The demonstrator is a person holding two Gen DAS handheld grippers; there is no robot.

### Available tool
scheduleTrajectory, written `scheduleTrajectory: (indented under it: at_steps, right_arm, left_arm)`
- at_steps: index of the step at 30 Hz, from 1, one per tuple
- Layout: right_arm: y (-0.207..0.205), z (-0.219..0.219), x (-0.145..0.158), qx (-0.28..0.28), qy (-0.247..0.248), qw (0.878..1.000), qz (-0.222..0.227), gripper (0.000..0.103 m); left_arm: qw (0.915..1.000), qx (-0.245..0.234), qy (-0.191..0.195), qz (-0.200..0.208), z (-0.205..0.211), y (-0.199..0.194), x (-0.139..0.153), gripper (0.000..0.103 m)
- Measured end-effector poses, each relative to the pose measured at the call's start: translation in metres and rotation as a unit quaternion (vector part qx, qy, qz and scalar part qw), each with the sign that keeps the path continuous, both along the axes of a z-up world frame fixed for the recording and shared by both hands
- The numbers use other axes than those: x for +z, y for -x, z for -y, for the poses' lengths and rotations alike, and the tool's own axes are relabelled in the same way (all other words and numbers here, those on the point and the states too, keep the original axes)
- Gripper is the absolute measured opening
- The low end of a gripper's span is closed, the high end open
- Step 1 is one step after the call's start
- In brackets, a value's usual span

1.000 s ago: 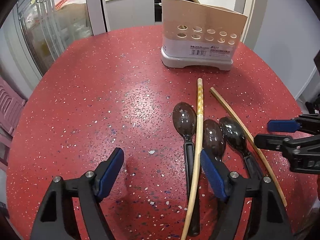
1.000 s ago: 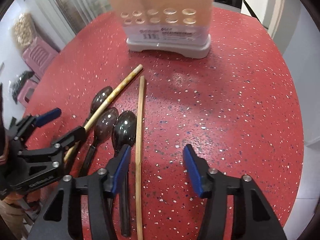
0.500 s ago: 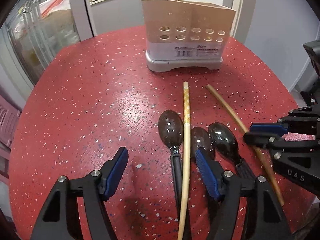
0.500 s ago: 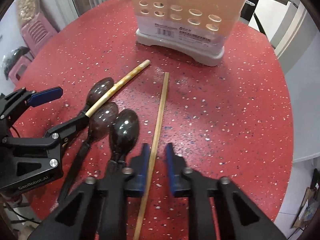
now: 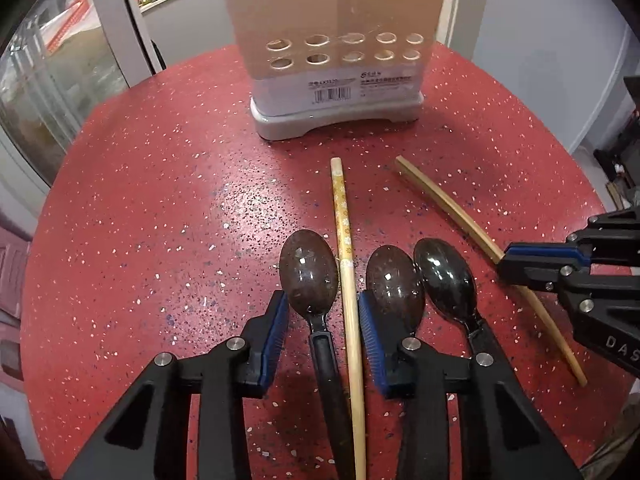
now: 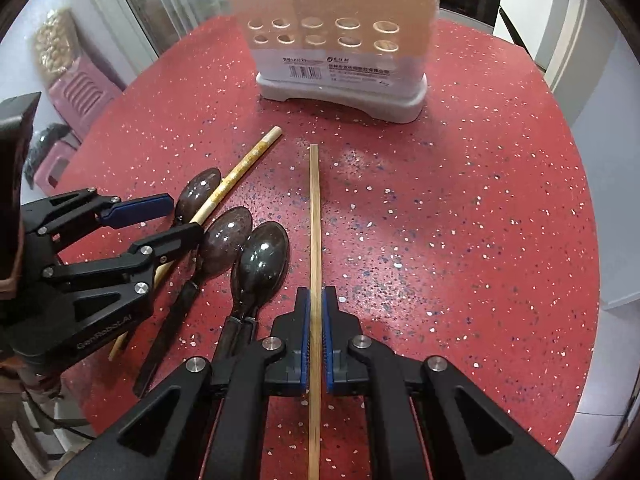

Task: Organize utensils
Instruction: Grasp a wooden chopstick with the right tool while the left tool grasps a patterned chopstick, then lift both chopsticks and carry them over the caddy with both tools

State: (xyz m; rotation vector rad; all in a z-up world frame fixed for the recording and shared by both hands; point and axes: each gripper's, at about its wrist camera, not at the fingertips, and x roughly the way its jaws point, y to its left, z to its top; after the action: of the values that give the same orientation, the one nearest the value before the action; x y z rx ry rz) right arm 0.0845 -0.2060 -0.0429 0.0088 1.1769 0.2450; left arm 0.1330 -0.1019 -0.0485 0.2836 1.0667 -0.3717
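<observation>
With both grippers low over the red speckled table [image 5: 140,208], I note the grasp geometry. My right gripper [image 6: 315,308] is pinched onto the plain bamboo chopstick [image 6: 314,216]; its pads press the stick from either side, near the stick's near end. That stick's long axis runs straight away from my fingers, its far tip pointing at the beige utensil holder [image 6: 336,40] at the far side of the table. My left gripper [image 5: 322,320] has just been closing and stands half spread, with two things between its pads: the patterned chopstick [image 5: 343,232] and the neck of the leftmost dark spoon [image 5: 308,272]. I cannot see either pad touching them yet. Both lie lengthwise along my fingers, far ends toward the holder. Two more dark spoons [image 5: 444,276] lie just right of the left gripper, between the two grippers. Judgement: the left pads risk catching spoon and stick together; the right stick looks ready to lift.
</observation>
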Motion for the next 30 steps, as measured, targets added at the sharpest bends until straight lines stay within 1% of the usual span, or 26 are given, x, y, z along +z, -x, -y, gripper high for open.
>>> scheduleTrajectory:
  at_steps: [3, 6, 7, 9, 10, 14, 21, 25, 30]
  right_arm:
    - [0.001, 0.004, 0.001, -0.002, -0.010, 1.000, 0.001, 0.006]
    - [0.000, 0.010, 0.002, -0.003, -0.019, 1.000, 0.003, 0.006]
    - [0.001, 0.012, 0.003, -0.004, -0.022, 1.000, 0.005, 0.006]
    - [0.003, 0.020, 0.005, -0.005, -0.028, 1.000, 0.009, 0.006]
    - [0.004, 0.023, 0.006, -0.006, -0.031, 0.999, 0.011, 0.006]
    - [0.007, 0.032, 0.013, -0.011, -0.044, 0.999, 0.017, 0.006]
    - [0.010, 0.042, 0.021, -0.018, -0.068, 0.997, 0.025, 0.006]
    - [0.012, 0.045, 0.031, -0.017, -0.083, 0.996, 0.033, 0.006]
    - [0.012, 0.054, 0.048, -0.016, -0.112, 0.993, 0.044, 0.006]
  left_arm:
    - [0.9999, -0.005, -0.010, -0.002, 0.005, 0.001, 0.001, 0.062]
    - [0.9998, -0.014, -0.012, -0.008, 0.010, 0.001, 0.002, 0.051]
    - [0.9997, -0.018, -0.017, -0.007, 0.012, 0.003, 0.002, 0.037]
    - [0.9994, -0.025, -0.026, 0.000, 0.015, 0.006, 0.003, 0.035]
    - [0.9994, -0.025, -0.024, 0.002, 0.015, 0.008, 0.004, 0.033]
    - [0.9998, -0.011, -0.010, 0.009, 0.010, 0.014, 0.009, 0.033]
    - [0.9988, 0.020, 0.033, 0.030, -0.012, 0.020, 0.025, 0.033]
    - [0.9962, 0.044, 0.061, 0.045, -0.024, 0.023, 0.038, 0.033]
    - [0.9904, 0.067, 0.097, 0.072, -0.036, 0.026, 0.060, 0.033]
